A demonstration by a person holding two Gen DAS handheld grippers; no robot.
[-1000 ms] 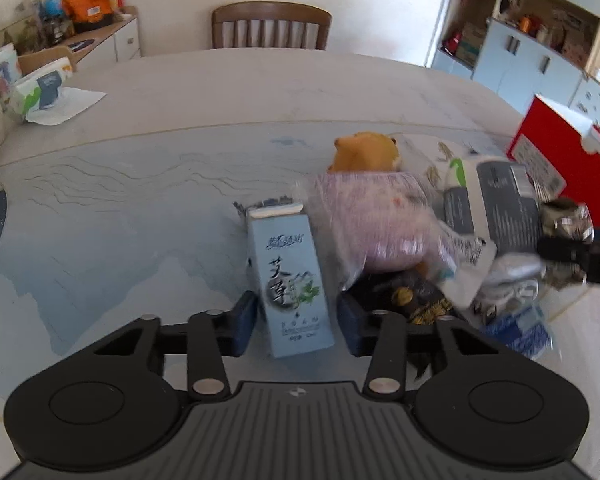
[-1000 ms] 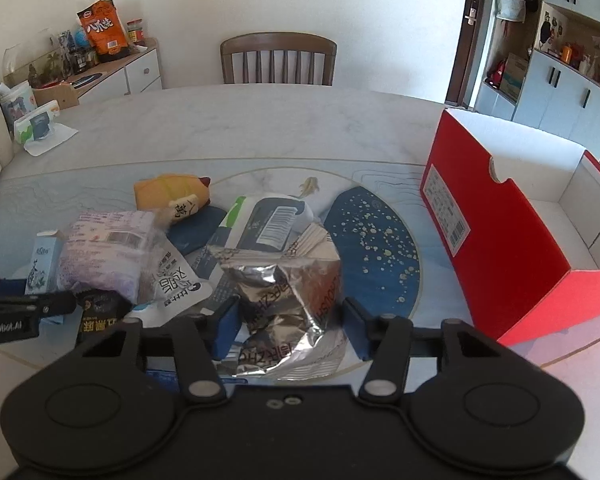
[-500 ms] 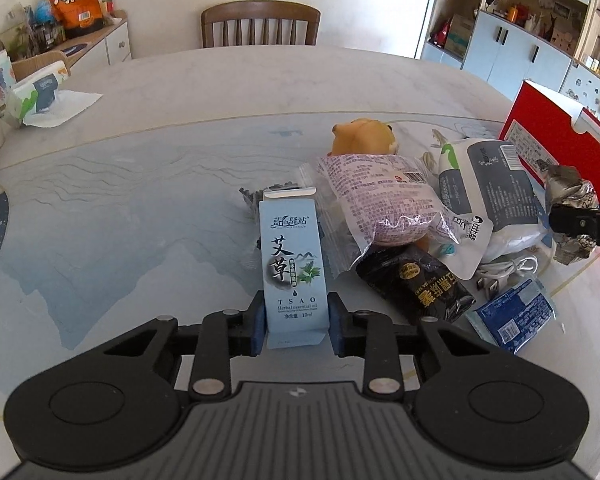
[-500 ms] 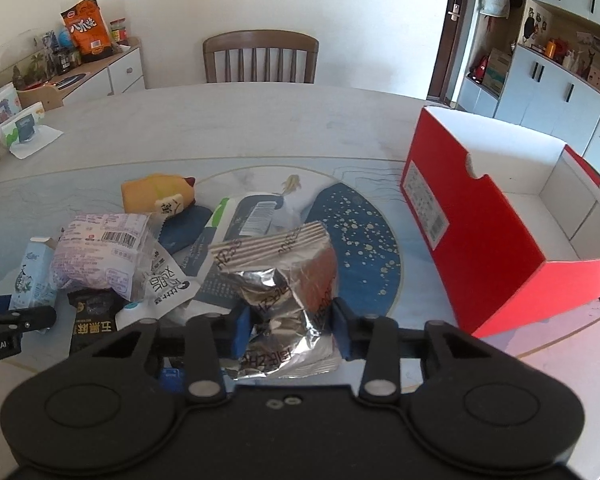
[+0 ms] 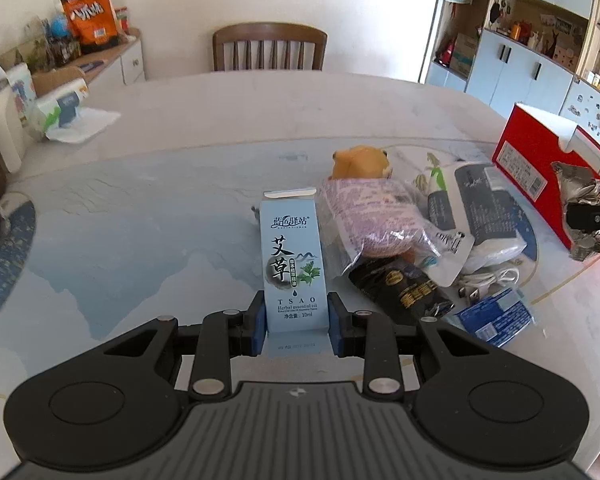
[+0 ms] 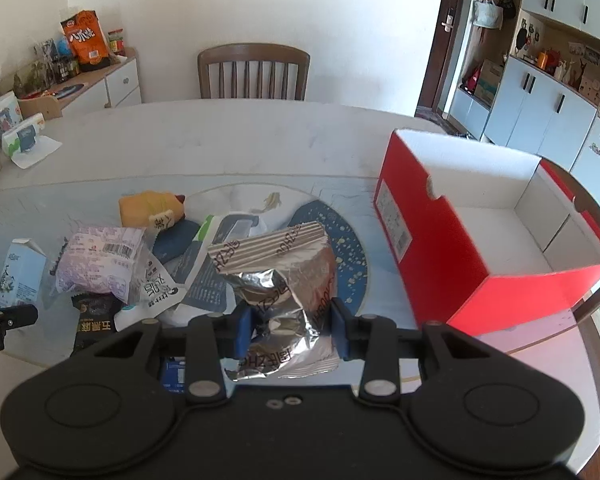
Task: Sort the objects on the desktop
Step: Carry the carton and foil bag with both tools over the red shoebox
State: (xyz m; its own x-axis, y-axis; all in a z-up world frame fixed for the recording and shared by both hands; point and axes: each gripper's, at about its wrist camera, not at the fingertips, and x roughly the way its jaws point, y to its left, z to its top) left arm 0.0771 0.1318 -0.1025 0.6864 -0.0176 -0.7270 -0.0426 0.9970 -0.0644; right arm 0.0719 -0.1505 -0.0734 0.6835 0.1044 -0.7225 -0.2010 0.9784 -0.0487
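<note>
My left gripper [image 5: 296, 326] is shut on a tall light-blue carton [image 5: 292, 264] printed with black characters, held upright just above the table. My right gripper [image 6: 292, 332] is shut on a crumpled silver foil bag [image 6: 280, 280], lifted off the pile. The same foil bag [image 5: 580, 208] shows at the right edge of the left wrist view, and the carton [image 6: 20, 276] at the left edge of the right wrist view. An open red box [image 6: 440, 256] with a white inside stands to the right of the foil bag.
A pile stays on the table: a purple-printed clear pack [image 5: 376, 216], an orange plush toy [image 5: 360, 160], a grey-and-white pouch [image 5: 476, 208], a black packet [image 5: 400, 284], a white cable [image 5: 488, 280] and a blue packet [image 5: 496, 316]. A wooden chair [image 6: 254, 72] stands at the far side.
Both grippers closed on their objects, the left on the carton and the right on the foil bag, and then lifted them a little off the table.
</note>
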